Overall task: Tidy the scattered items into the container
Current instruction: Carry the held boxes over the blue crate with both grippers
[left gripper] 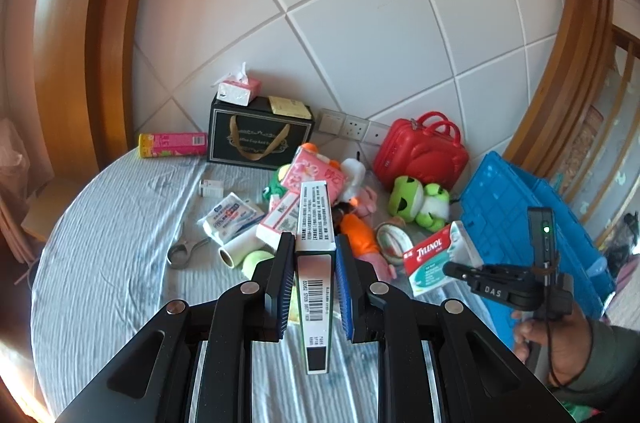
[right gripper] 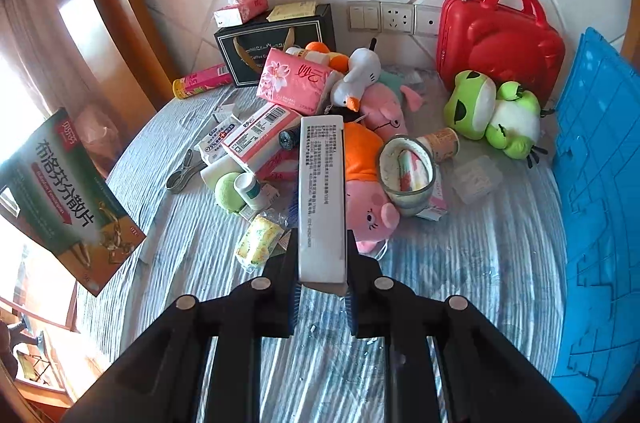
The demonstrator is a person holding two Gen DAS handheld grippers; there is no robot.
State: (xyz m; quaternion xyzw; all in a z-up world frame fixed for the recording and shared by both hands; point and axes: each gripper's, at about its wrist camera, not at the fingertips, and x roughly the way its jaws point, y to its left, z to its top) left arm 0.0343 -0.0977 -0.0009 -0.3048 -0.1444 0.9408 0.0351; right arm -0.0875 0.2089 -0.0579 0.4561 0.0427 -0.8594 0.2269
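My left gripper [left gripper: 314, 241] is shut on a green and white medicine box [left gripper: 314, 287], lifted above the table; the same box [right gripper: 68, 199] shows its green face at the left of the right wrist view. My right gripper [right gripper: 322, 237] is shut on a Tylenol box [right gripper: 322, 191], seen edge-on and held over the pile. In the left wrist view that Tylenol box [left gripper: 430, 259] hangs in the right gripper [left gripper: 456, 271] beside the blue crate [left gripper: 520, 215]. The blue crate [right gripper: 592, 183] stands at the table's right edge.
A pile lies on the cloth-covered round table [right gripper: 460, 263]: pink tissue pack [right gripper: 296, 83], pig plush [right gripper: 368, 203], frog plush [right gripper: 492, 111], tape roll [right gripper: 406, 171], tennis ball [right gripper: 228, 187]. A red case [right gripper: 500, 39] and a black gift bag [right gripper: 276, 43] stand by the wall.
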